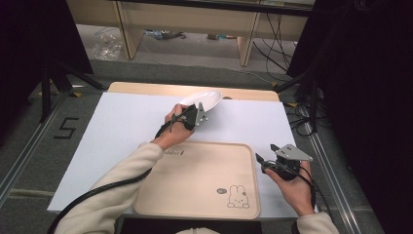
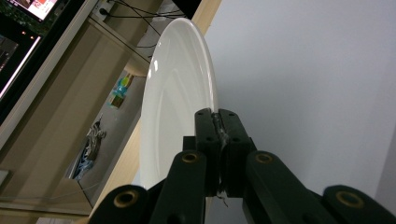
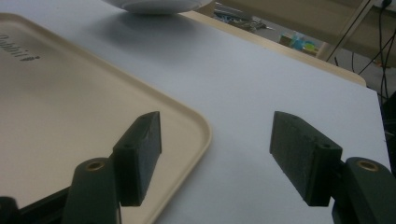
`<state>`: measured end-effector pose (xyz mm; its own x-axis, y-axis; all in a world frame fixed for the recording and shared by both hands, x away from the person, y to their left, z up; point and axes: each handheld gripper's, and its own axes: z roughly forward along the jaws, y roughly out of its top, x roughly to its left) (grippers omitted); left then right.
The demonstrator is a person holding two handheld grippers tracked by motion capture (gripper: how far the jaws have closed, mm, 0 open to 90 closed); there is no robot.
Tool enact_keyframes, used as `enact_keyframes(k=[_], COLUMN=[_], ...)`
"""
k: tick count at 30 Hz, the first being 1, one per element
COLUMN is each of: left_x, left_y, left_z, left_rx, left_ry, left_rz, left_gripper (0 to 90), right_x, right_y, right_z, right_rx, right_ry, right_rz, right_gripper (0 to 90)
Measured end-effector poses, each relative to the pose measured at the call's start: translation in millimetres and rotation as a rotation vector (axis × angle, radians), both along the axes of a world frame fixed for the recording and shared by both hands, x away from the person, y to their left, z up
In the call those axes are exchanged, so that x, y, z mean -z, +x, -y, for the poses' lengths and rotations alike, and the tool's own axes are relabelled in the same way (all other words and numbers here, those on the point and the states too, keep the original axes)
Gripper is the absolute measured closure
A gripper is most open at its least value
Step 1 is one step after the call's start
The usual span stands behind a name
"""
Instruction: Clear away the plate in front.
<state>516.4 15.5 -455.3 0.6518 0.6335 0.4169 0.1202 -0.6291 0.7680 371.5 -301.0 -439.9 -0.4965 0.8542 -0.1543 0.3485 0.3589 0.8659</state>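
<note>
A white plate hangs tilted above the far middle of the white table top, and my left gripper is shut on its near rim. In the left gripper view the plate stands on edge, its rim pinched between the two closed jaws of the left gripper. A beige tray with a rabbit print lies flat at the near middle. My right gripper rests open just off the tray's right edge, with nothing between its jaws. In the right gripper view the right gripper straddles the tray's corner, and the plate shows at the top.
The white sheet covers a wooden table whose far edge shows. Black cables lie off the right side. Black stands and curtains flank the table, and wooden benches stand on the floor beyond.
</note>
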Motion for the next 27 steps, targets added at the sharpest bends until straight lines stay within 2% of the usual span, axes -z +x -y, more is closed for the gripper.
enact_keyframes(k=[9, 10, 11, 12, 13, 17, 18, 19, 20, 22, 23, 27], left_x=[5.9, 5.5, 6.8, 8.1, 8.1, 6.9, 7.4, 9.1, 8.8, 10.5, 10.9, 14.5], left_y=[-4.7, -6.2, -7.5, -8.7, -9.9, -11.9, -12.3, -12.8, -14.0, -16.6, -18.2, -24.8], left_z=[1.8, 1.0, 1.8, 3.2, 3.7, 4.9, 5.6, 7.5, 7.3, 9.4, 9.6, 12.1], left_rx=[-0.019, -0.022, -0.027, -0.040, -0.048, -0.047, -0.046, -0.049, -0.051, -0.061, -0.061, -0.071], left_ry=[-0.013, 0.012, 0.006, -0.022, -0.027, -0.033, -0.044, -0.074, -0.060, -0.091, -0.083, -0.114], left_rz=[0.009, 0.003, 0.005, 0.006, 0.005, 0.008, 0.011, 0.017, 0.013, 0.019, 0.020, 0.026], left_gripper=[88.0, 88.0, 88.1, 88.0, 88.0, 88.0, 88.0, 88.0, 88.0, 88.0, 88.0, 88.0], right_x=[0.0, 0.0, -0.1, -0.1, 0.0, -0.1, -0.1, -0.1, -0.1, -0.2, -0.2, -0.3], right_y=[0.0, 0.0, 0.5, -0.1, 0.6, 0.5, 0.5, -0.1, -0.1, -0.2, -0.1, -0.2], right_z=[-0.1, -0.1, 0.4, -0.1, 0.4, 0.3, 0.3, -0.1, 0.0, 0.0, 0.0, 0.0], right_rx=[0.000, 0.000, 0.001, 0.001, 0.002, 0.002, 0.002, 0.001, 0.001, 0.002, 0.001, 0.002], right_ry=[0.001, 0.000, -0.007, 0.000, -0.007, -0.008, -0.008, -0.001, -0.002, 0.001, 0.001, 0.000], right_rz=[0.000, 0.000, 0.014, 0.000, 0.013, 0.013, 0.014, 0.000, 0.000, 0.000, 0.001, 0.001], right_gripper=[35.0, 35.0, 35.0, 35.0, 35.0, 35.2, 35.1, 35.1, 35.1, 35.2, 35.2, 35.3])
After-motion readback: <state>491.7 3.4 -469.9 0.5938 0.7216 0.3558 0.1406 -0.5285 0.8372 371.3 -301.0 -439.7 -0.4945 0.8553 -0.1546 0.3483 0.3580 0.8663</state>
